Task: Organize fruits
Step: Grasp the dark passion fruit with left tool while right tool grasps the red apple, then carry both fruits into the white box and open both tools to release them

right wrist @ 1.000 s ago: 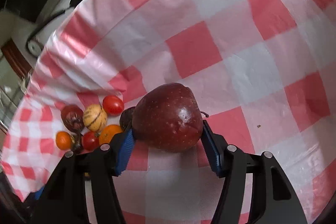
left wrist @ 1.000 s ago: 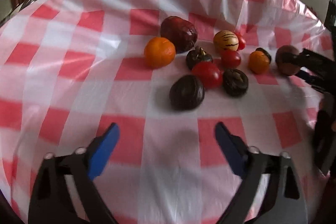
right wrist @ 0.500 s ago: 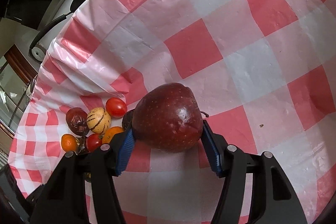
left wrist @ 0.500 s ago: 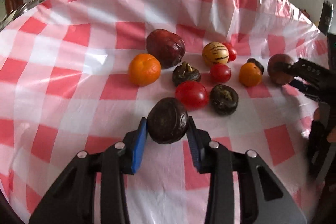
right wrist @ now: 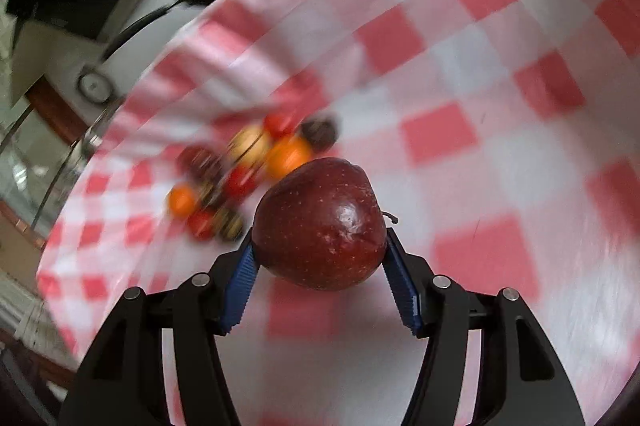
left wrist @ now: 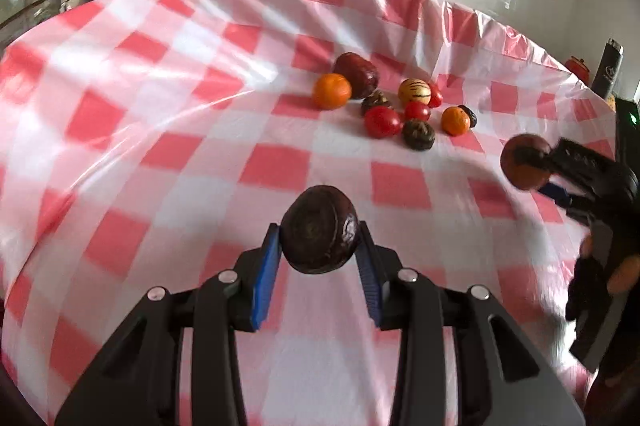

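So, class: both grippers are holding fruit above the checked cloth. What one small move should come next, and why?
Probably carry the dark round fruit in the left gripper to a bare patch of cloth and lower it. It hangs clamped between the jaws, apart from the fruit cluster, while the right gripper holds the red apple.

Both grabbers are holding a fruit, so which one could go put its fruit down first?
Probably either. The left gripper has its jaws shut on the dark round fruit, held clear of the fruit pile. The right gripper grips the red apple over bare checked tablecloth.
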`<state>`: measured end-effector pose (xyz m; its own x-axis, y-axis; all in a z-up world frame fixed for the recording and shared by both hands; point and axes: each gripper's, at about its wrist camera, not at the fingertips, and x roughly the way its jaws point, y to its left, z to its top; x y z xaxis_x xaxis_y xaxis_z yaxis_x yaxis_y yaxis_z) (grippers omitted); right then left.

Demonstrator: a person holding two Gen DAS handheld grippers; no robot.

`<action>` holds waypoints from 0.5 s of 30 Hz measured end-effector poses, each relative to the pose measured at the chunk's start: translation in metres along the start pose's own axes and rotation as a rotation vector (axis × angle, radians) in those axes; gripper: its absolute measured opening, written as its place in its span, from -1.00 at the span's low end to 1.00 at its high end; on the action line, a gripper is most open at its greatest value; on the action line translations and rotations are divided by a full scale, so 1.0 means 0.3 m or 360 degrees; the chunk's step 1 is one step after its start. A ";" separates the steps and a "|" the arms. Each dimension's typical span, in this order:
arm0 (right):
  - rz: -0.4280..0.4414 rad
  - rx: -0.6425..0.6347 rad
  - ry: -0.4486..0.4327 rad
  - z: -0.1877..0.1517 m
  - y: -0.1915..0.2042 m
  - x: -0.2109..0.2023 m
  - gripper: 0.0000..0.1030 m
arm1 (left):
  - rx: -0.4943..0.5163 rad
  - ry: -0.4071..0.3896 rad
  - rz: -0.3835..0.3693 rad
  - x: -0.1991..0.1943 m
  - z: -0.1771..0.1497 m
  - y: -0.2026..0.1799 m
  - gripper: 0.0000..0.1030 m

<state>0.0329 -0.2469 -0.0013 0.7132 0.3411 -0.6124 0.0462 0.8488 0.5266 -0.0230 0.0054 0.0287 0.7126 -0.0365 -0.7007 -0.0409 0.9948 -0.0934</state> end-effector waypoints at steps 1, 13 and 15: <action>0.0027 -0.0029 0.0024 -0.051 0.032 -0.021 0.15 | -0.0015 -0.0005 0.0003 -0.022 -0.016 0.016 -0.27; 0.0297 -0.0467 0.0243 -0.511 0.395 -0.209 0.15 | -0.0135 -0.0027 0.0104 -0.319 -0.346 0.250 -0.27; 0.0335 -0.0526 0.0274 -0.566 0.441 -0.228 0.15 | -0.0165 -0.0036 0.0117 -0.364 -0.389 0.292 -0.27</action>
<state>-0.1287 -0.0894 0.0101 0.5545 0.5593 -0.6163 -0.3345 0.8279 0.4503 -0.1863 0.0853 0.0145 0.7205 0.0396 -0.6923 -0.1650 0.9795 -0.1157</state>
